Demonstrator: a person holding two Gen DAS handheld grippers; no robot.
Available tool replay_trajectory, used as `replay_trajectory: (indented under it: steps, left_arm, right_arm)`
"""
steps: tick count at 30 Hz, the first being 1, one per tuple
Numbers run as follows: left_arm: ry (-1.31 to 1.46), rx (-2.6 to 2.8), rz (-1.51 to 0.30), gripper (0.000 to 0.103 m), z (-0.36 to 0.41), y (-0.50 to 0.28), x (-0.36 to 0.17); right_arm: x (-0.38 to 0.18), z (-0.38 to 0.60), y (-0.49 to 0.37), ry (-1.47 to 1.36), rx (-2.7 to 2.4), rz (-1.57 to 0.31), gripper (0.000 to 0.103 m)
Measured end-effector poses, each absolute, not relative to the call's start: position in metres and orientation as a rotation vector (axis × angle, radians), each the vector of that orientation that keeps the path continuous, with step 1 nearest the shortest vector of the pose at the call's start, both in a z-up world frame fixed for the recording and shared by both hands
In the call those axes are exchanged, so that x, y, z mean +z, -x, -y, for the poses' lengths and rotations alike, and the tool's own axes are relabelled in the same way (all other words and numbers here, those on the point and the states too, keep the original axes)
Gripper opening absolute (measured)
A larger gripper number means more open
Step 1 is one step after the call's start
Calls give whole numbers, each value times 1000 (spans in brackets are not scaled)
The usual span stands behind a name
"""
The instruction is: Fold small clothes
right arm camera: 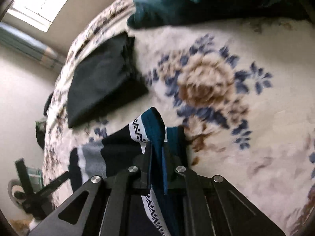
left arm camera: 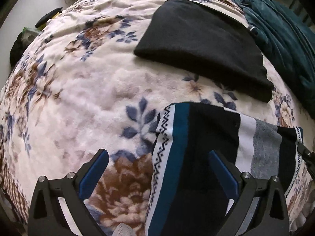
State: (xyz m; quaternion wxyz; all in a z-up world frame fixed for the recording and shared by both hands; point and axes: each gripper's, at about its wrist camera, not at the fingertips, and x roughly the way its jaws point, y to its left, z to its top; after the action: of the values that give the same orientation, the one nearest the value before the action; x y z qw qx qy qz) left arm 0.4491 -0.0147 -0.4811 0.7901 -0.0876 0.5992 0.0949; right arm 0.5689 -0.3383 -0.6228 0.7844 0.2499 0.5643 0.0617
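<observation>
A small striped garment [left arm camera: 196, 147] in black, teal, white and grey, with a zigzag trim, lies lifted over the floral blanket [left arm camera: 78, 98]. My left gripper [left arm camera: 158, 169] is wide open above it; the garment's left edge runs between the blue pads, and neither pad presses on it. In the right wrist view my right gripper [right arm camera: 155, 149] is shut on a teal and zigzag fold of the striped garment [right arm camera: 118, 143], which bunches up over the fingertips. The right gripper's tip [left arm camera: 306, 157] shows at the garment's right edge in the left wrist view.
A folded black garment [left arm camera: 200, 47] [right arm camera: 102, 78] lies flat farther back on the floral blanket [right arm camera: 256, 137]. A crumpled teal garment [left arm camera: 279, 35] [right arm camera: 187, 0] sits beyond it. The bed's edge drops to the floor at the left, where small dark objects [left arm camera: 47, 17] lie.
</observation>
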Motion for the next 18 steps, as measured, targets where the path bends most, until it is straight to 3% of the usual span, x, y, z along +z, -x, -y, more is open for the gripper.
replay_trajectory:
  steps: [9, 12, 13, 18]
  left_arm:
    - [176, 125, -1318, 103, 21, -463, -497]
    - [253, 80, -1313, 103, 10, -451, -492]
    - [266, 80, -1313, 103, 7, -446, -491]
    - [307, 64, -1324, 103, 5, -418, -488]
  right_arm:
    - [-684, 349, -576, -519, 91, -1399, 10]
    - [-701, 369, -573, -744, 185, -1460, 30]
    - [-701, 379, -568, -783, 188, -1474, 47]
    - [-675, 399, -512, -804, 288, -1515, 62]
